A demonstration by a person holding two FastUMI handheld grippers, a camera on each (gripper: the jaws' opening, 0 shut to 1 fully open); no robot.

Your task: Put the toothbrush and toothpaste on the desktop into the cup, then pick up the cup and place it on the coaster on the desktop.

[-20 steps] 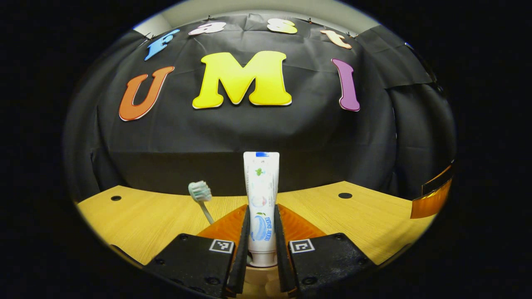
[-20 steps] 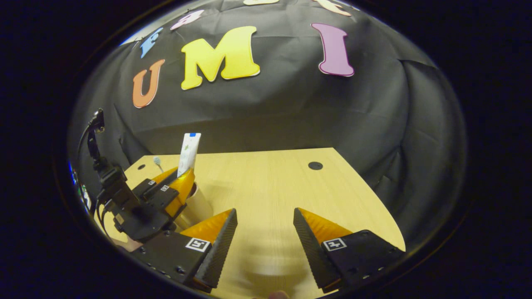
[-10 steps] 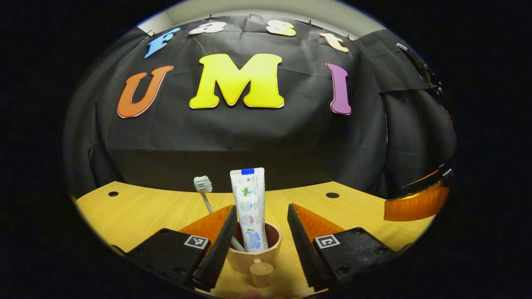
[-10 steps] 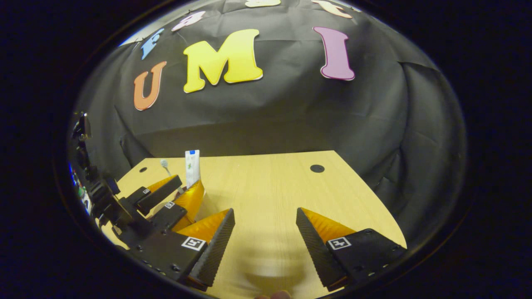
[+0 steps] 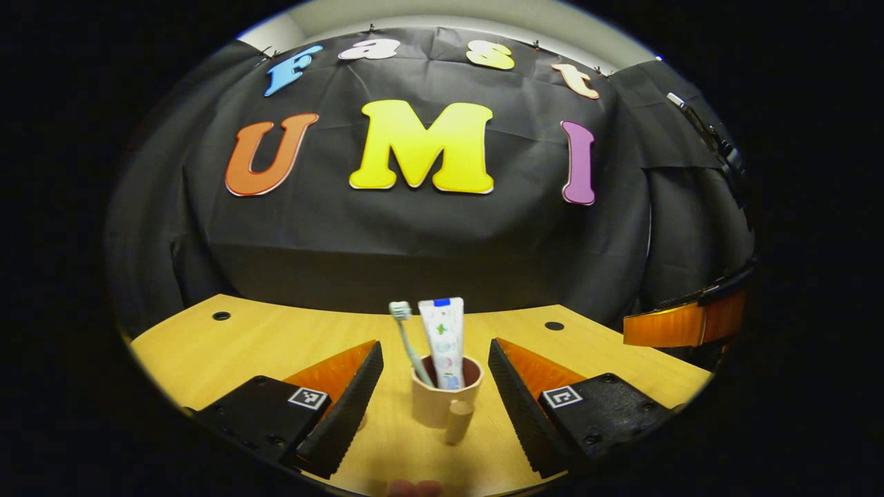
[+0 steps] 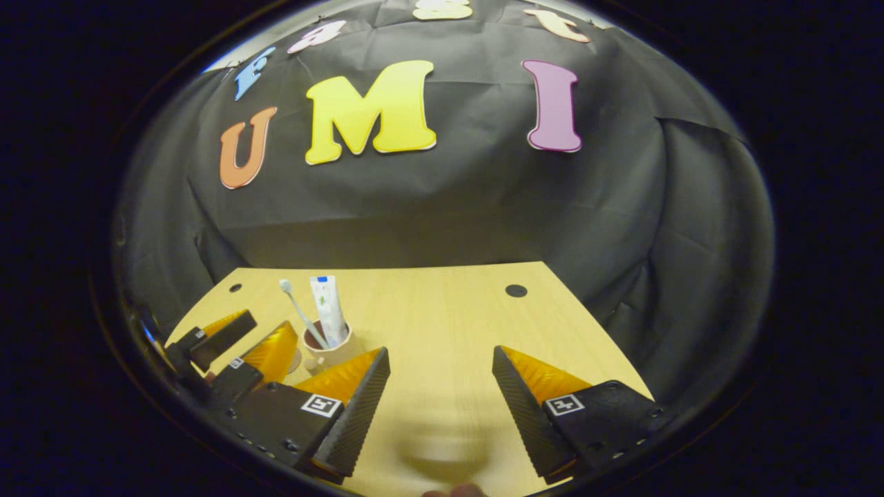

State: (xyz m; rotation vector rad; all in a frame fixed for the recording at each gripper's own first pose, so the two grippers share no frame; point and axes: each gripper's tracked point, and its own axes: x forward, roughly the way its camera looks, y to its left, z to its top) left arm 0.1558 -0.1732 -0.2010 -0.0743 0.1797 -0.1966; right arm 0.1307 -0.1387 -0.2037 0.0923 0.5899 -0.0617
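Left tool [image 5: 433, 386] spread wide, pinching nothing, fingers flanking cup [image 5: 445, 400] without touching it. Cup: beige, dark red inside, upright on wooden worktop [image 5: 276, 342], stubby handle [image 5: 457, 421] facing camera in left gripper view. Toothbrush [image 5: 409, 342] in cup, leaning left, bristle head up above rim. Toothpaste [image 5: 444, 342] tube in cup, just right of toothbrush, near upright, blue strip on top end. Both touching or nearly touching at cup mouth; cannot tell which. Orange finger of right tool [image 5: 680, 324] at right edge of left gripper view, above worktop edge.

Right tool [image 6: 440, 386] spread too, nothing between fingers, bare worktop [image 6: 442, 324] under it, blurred patch at bottom centre. In right gripper view: cup [image 6: 331, 352] at left part of worktop, toothbrush [image 6: 298, 314] and toothpaste [image 6: 328, 310] sticking out, toothbrush slanted left. Left tool [image 6: 252, 338] seen at lower left, near cup, fingers apart. Round dark hole [image 6: 515, 290] in worktop well to right of cup. Coaster not made out in either view.
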